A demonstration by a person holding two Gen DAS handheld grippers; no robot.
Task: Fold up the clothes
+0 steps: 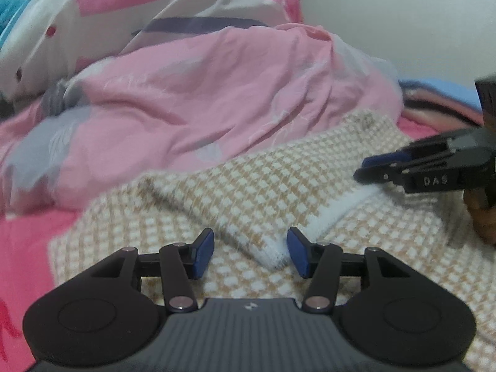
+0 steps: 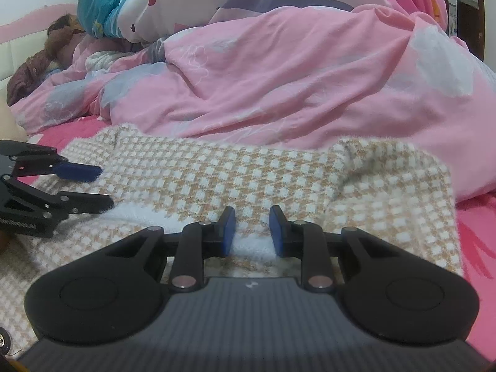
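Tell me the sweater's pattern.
Tan-and-white check with white trim on the sweater; right wrist view shows it best.

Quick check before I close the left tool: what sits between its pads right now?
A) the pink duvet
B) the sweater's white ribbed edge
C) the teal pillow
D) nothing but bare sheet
B: in the left wrist view the left tool is open, and the white ribbed edge of the checked sweater lies between its blue pads.

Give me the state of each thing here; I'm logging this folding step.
Left tongs: open, astride the white cuff.
Right tongs: open, over a white band.
Checked sweater: lying on the bed, partly folded.
Pink duvet: bunched up behind.
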